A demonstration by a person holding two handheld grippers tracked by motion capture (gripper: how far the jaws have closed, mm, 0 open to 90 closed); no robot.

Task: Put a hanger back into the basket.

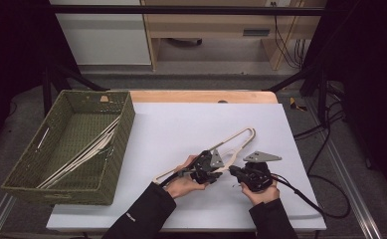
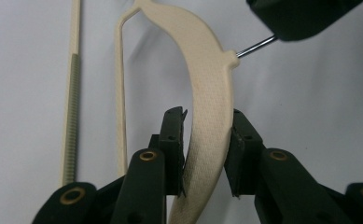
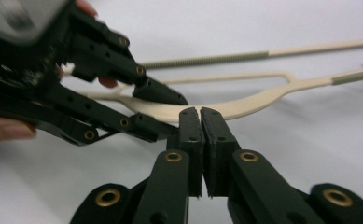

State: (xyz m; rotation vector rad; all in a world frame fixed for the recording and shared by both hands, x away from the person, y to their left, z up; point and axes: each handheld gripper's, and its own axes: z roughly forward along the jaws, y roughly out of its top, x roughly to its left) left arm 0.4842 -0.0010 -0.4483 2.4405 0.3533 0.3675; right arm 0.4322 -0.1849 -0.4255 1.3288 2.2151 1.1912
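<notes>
Cream plastic: the hanger (image 1: 221, 149) is lying on the white table cover (image 1: 181, 124), well to the right of the green woven basket (image 1: 71, 144), the landmark for everything here.

Basket contents: more cream hangers (image 1: 81, 152) are resting inside it, leaning along its floor.

Left gripper: the left gripper (image 2: 206, 149), on the hanger's basket-side half, is straddling the hanger's broad curved shoulder. Its jaws are standing narrow, the left pad touching the plastic while the right pad is looking just off it, so I am judging this a loose bracket rather than a firm clamp.

Right gripper: the right gripper (image 3: 200, 122), on the side farther from the basket, is showing its jaws pressed flat together. In the left gripper view its tip is sitting at the thin metal hook stem (image 2: 256, 45), which is running in under it, so it is probably pinching that wire.

Risk one: if the left jaws are not biting fully, the slick curved shoulder could be sliding through them on a lift toward the basket.

Risk two: the wire hook is thin, so it could be twisting or slipping out of the right pads, leaving the hanger swinging.
</notes>
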